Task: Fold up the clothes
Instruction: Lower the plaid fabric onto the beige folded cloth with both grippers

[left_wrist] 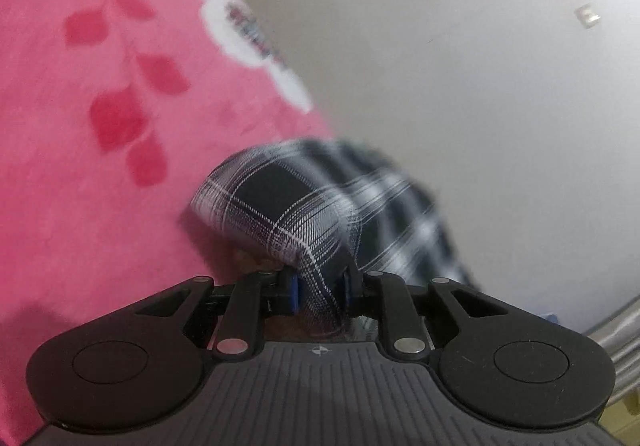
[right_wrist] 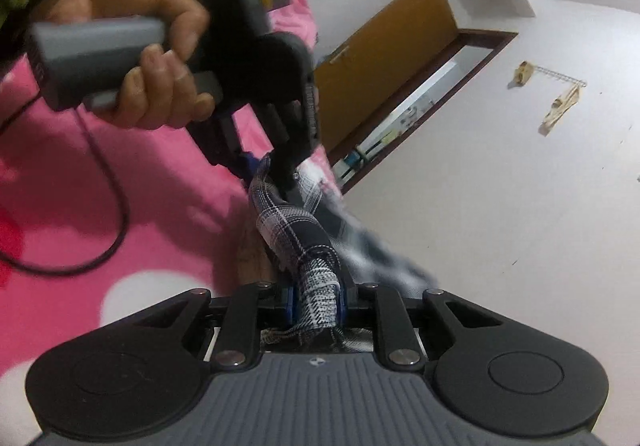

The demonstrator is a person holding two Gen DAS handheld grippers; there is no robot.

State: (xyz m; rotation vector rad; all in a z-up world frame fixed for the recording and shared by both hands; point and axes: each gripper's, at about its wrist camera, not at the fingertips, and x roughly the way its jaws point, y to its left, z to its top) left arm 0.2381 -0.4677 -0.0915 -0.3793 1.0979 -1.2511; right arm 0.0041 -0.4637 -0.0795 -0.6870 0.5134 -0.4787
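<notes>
**Checked cloth gripped at two places, lifted over the pink blanket**

Seen from the left wrist: left gripper [left_wrist: 320, 292] closed on a bunched fold of the checked garment [left_wrist: 288, 202], the blue pads [left_wrist: 293, 292] pressing the fabric from both sides. Pinched so, probably, to keep one edge or corner fixed while the rest hangs free. Beyond the jaws, a rounded bulge of cloth, then a blurred part that trails away to the right, in front of the pale wall [left_wrist: 460, 66].

Seen from the right wrist: right gripper [right_wrist: 316, 306] also clamped on the garment [right_wrist: 296, 230], on a thick, doubled strip with a frayed end coming out behind the jaws. Just ahead, the other gripper [right_wrist: 286, 182] in a hand [right_wrist: 152, 58], biting the same cloth close by. Held near each other, apparently, to find a straight edge between two points before spreading.

Garment off the surface, stretched short between both tools, above the pink flowered blanket [left_wrist: 80, 186]. Not yet any flat fold visible; likely an early step. Which part of the garment is held: impossible to tell. Dark cable [right_wrist: 108, 174] lying on the blanket, apart from the cloth.
</notes>
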